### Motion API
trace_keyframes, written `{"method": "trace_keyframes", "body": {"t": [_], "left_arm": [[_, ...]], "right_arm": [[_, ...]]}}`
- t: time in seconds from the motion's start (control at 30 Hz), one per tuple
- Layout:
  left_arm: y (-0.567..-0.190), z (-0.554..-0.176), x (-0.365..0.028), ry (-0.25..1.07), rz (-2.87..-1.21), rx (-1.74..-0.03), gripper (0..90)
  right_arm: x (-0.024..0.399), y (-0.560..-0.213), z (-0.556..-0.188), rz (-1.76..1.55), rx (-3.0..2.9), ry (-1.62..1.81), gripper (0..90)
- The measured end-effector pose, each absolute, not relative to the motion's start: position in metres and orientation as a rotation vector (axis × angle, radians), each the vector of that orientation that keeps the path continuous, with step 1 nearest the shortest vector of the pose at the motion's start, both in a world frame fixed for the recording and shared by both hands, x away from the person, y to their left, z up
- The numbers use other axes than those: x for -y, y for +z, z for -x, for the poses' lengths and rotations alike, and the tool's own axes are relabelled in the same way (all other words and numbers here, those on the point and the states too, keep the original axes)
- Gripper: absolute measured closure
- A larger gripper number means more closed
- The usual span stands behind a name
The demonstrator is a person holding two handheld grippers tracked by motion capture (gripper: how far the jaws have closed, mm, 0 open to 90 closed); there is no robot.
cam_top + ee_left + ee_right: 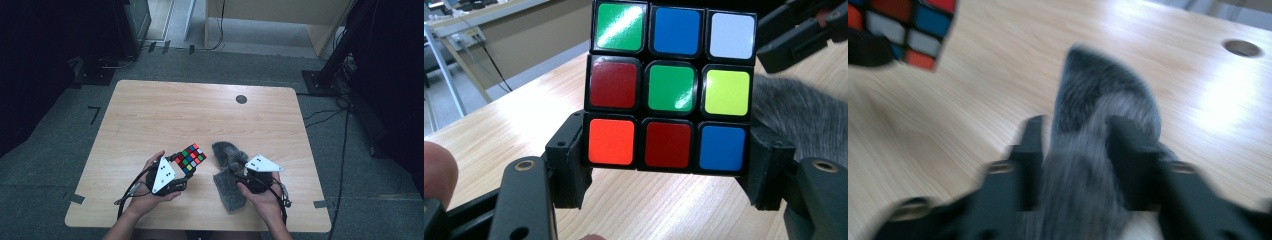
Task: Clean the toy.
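Observation:
A scrambled Rubik's cube is held above the wooden table, and my left gripper is shut on its lower layer. In the left gripper view both pads press the sides of the cube, whose facing side shows green, blue, white, red, yellow and orange stickers. A grey furry cloth lies on the table at the front right. My right gripper stands over it with the cloth bunched between its parted jaws; that view is blurred. The cube hangs at its upper left.
A round cable hole sits near the table's far edge. A light wooden cabinet stands on the floor beyond, with dark stands and cables to the right. The other gripper shows at the upper right of the left gripper view.

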State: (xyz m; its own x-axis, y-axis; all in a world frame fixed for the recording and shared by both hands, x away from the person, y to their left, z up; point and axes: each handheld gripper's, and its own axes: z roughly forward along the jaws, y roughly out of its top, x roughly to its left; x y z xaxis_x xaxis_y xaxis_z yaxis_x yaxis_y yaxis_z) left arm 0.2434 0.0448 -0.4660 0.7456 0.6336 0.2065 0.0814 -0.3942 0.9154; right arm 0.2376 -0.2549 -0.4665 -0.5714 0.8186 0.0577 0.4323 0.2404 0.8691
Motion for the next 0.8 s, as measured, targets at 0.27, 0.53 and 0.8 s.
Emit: {"method": "trace_keyframes", "body": {"t": [0.27, 0.53, 0.8], "left_arm": [[-0.467, -0.242, -0.041, 0.654, -1.918, -0.534, 33.7], [-0.469, -0.242, -0.041, 0.640, -1.926, -0.531, 33.8], [-0.471, -0.236, -0.033, 0.586, -1.950, -0.474, 33.8]], "right_arm": [[0.245, -0.502, -0.254, -1.153, -2.195, 1.052, 37.5], [0.252, -0.510, -0.256, -1.207, -2.227, 1.027, 72.5], [0.257, -0.451, -0.229, -1.162, -1.988, 1.592, 75.2]]}}
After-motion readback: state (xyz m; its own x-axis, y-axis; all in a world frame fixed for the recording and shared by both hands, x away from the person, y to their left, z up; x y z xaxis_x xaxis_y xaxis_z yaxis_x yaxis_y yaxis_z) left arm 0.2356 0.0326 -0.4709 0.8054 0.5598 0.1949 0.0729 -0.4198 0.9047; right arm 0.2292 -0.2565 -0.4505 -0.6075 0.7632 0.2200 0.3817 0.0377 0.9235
